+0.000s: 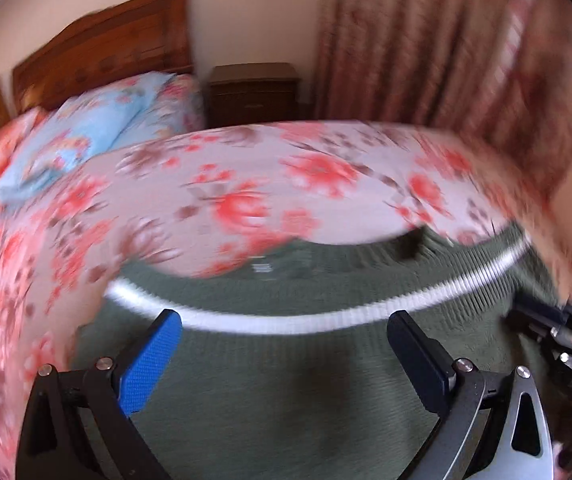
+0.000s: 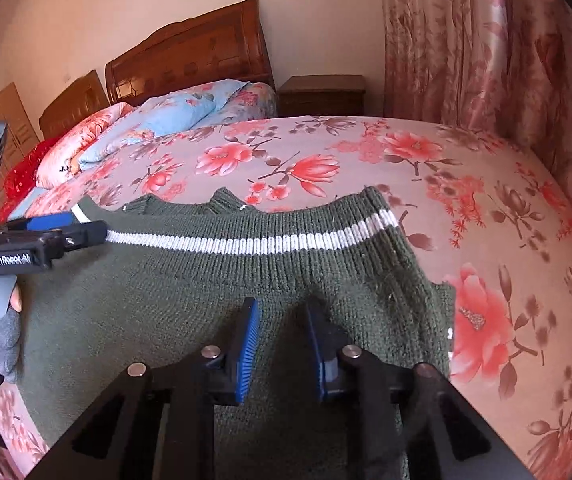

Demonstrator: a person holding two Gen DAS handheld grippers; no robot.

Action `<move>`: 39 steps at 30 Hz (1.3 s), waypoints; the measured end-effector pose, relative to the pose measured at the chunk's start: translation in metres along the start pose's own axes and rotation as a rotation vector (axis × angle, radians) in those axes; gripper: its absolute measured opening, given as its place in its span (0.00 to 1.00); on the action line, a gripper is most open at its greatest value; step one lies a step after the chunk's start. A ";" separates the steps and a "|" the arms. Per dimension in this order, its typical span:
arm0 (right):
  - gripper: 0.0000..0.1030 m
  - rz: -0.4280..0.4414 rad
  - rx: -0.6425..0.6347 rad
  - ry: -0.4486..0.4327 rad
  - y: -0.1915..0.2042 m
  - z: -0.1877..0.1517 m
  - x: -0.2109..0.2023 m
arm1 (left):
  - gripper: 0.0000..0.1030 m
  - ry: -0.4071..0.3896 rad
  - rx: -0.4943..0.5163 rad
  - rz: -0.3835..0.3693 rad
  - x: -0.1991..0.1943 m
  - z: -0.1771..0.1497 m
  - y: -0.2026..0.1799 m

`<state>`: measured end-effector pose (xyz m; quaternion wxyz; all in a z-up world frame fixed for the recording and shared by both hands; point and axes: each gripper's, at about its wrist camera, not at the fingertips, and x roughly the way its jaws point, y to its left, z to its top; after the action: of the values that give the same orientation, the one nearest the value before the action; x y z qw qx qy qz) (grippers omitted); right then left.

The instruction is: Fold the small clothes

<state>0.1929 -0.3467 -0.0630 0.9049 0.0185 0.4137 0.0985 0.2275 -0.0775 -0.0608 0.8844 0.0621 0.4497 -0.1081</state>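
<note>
Sweater (image 2: 222,304), dark green with one white stripe, spread flat on flowered bed (image 2: 486,208). Left gripper (image 1: 286,344) tilted down over it — fingers spread wide, nothing between. Right gripper (image 2: 282,344) angled down — fingers narrowly apart, pinching raised knit.

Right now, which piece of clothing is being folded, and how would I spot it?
Find the big bed with the pink floral sheet. Spread flat on its near part lies a dark green knitted sweater. Nothing else on the bed is plain green, and one white stripe runs across its ribbed band.
</note>
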 end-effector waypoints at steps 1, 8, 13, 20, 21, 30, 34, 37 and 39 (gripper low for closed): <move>0.23 -0.006 -0.007 -0.001 0.002 0.000 0.000 | 1.00 0.026 0.056 0.022 0.010 -0.003 -0.014; 0.24 0.027 0.011 0.000 -0.004 0.000 0.000 | 1.00 0.051 -0.039 -0.012 0.013 0.000 0.025; 0.24 0.044 0.032 0.011 -0.006 0.002 0.001 | 1.00 -0.001 -0.207 -0.090 0.000 -0.005 0.085; 0.24 -0.004 -0.023 -0.022 0.040 0.037 -0.009 | 1.00 0.011 -0.067 0.025 0.007 -0.007 0.054; 0.25 0.007 -0.049 -0.012 0.050 0.042 -0.004 | 1.00 0.015 -0.075 0.015 0.008 -0.006 0.058; 0.25 -0.089 -0.137 0.089 0.070 0.052 0.056 | 1.00 0.011 -0.090 -0.009 0.007 -0.009 0.060; 0.25 -0.131 -0.016 0.107 0.013 0.044 0.042 | 1.00 0.011 -0.088 -0.011 0.008 -0.009 0.059; 0.25 -0.148 0.083 0.066 -0.021 0.030 0.008 | 1.00 0.009 -0.090 -0.013 0.007 -0.010 0.060; 0.27 -0.065 0.158 0.029 -0.034 0.014 -0.026 | 1.00 0.009 -0.089 -0.010 0.007 -0.010 0.060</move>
<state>0.1929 -0.3843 -0.0382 0.8972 0.0748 0.4338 0.0363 0.2388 -0.0180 -0.0713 0.8837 0.0209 0.4583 -0.0924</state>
